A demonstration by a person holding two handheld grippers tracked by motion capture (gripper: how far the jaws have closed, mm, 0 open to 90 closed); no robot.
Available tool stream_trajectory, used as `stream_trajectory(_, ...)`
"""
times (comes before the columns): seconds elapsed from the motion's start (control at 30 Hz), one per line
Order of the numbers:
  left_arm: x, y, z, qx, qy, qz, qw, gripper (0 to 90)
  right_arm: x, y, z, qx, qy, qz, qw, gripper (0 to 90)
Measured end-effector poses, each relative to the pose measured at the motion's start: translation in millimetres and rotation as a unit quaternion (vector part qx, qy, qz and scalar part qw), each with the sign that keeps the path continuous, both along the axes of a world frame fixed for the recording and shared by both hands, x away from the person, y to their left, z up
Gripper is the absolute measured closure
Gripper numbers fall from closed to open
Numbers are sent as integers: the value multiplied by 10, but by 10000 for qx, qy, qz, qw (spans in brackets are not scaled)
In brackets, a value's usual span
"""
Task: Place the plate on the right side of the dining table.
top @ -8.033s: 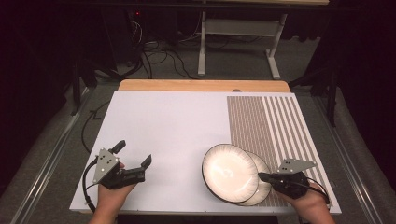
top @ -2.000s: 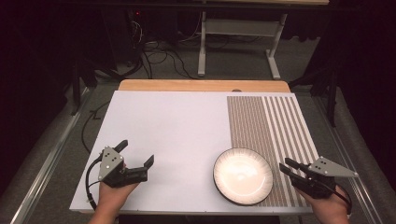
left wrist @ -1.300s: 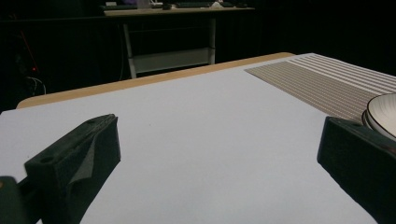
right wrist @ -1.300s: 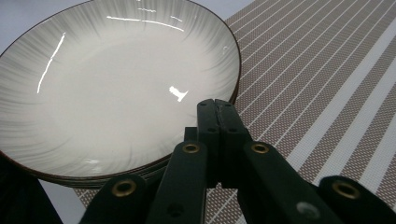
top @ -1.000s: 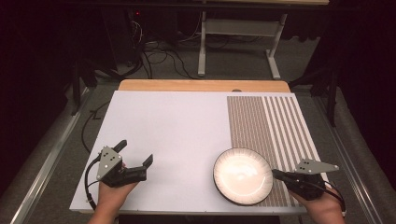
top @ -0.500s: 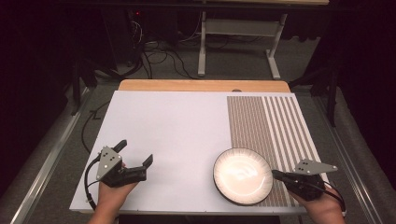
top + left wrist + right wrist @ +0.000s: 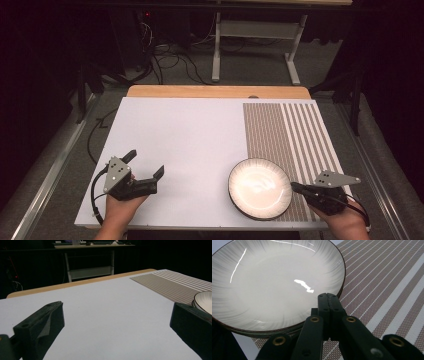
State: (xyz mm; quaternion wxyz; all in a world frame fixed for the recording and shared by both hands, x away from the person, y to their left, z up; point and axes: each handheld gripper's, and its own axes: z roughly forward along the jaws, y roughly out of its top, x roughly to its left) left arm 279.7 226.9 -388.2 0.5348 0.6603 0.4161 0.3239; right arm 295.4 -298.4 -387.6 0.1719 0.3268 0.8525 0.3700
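A dark room with cables on the floor and a metal frame at twelve o'clock surrounds the bench, whose top is a pale sheet over a wooden edge.

At eight o'clock on the bench, a hand holds the left tongs just above the bare sheet. Its jaws are spread wide, with nothing between them, and point toward two o'clock. In the left gripper view the two black jaws stand far apart at either side, with plain sheet between them and the plate's rim showing at three o'clock beside the right-hand jaw.

A striped mat covers the right part of the bench, from one o'clock down to five o'clock.

The plate, pale with a dark rim, sits at five o'clock on the bench, partly on the mat and partly on the plain sheet. In the right gripper view more rims show stacked under it at the near edge; how many I cannot tell.

The right tongs are held by the other hand at the bench's four-to-five o'clock corner. The jaws are pressed together and point toward nine o'clock, at the plate's right edge. In the right gripper view the closed tip lies over the plate's rim; whether it touches the rim I cannot tell.
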Motion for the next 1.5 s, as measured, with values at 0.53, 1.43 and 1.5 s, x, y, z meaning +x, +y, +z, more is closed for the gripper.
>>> stream_trajectory(0.53,7,1,-4,4,11,-1,10000,0,4,84,-17,-136,0,131,9998,900)
stream_trajectory(1.43,4,2,25,-55,-9,-11,10000,1,29,192,-59,22,110,354,9993,900)
stream_trajectory(1.5,3,12,35,-92,-34,-21,10000,2,30,191,-60,29,117,347,9993,900)
